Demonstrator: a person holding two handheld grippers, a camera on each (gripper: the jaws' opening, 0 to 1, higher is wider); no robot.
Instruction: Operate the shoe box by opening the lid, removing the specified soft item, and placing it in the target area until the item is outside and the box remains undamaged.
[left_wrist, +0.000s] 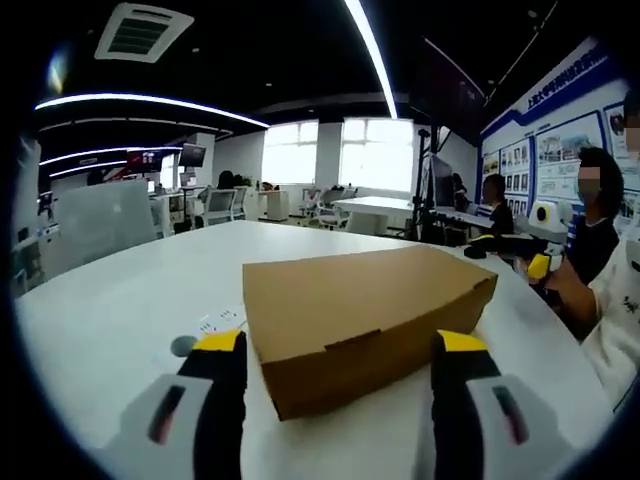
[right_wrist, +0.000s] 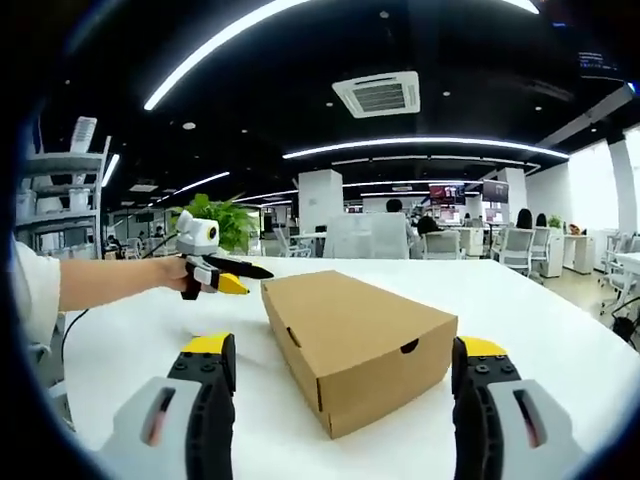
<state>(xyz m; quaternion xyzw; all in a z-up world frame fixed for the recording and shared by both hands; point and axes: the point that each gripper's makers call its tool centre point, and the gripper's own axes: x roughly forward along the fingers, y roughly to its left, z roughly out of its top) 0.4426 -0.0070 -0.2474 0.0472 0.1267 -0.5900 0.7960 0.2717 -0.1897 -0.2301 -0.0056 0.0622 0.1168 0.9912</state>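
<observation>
A closed brown cardboard shoe box (left_wrist: 370, 310) lies on the white table (left_wrist: 110, 310), lid down, just beyond my left gripper (left_wrist: 340, 345). That gripper's jaws stand wide apart and hold nothing. My right gripper (left_wrist: 530, 245) shows at the box's right end, held in a person's hand. From the other side, the same shoe box (right_wrist: 355, 335) lies ahead of my right gripper (right_wrist: 345, 348), which is open and holds nothing. The left gripper (right_wrist: 215, 272) hovers by the box's far left corner, at the end of a bare forearm.
A small grey disc (left_wrist: 183, 346) and a white printed slip (left_wrist: 220, 322) lie on the table by the box's left corner. Seated people (left_wrist: 590, 220) are at the right edge. A potted plant (right_wrist: 225, 222), a shelf unit (right_wrist: 60, 190) and office chairs (right_wrist: 440, 243) stand beyond the table (right_wrist: 540, 300).
</observation>
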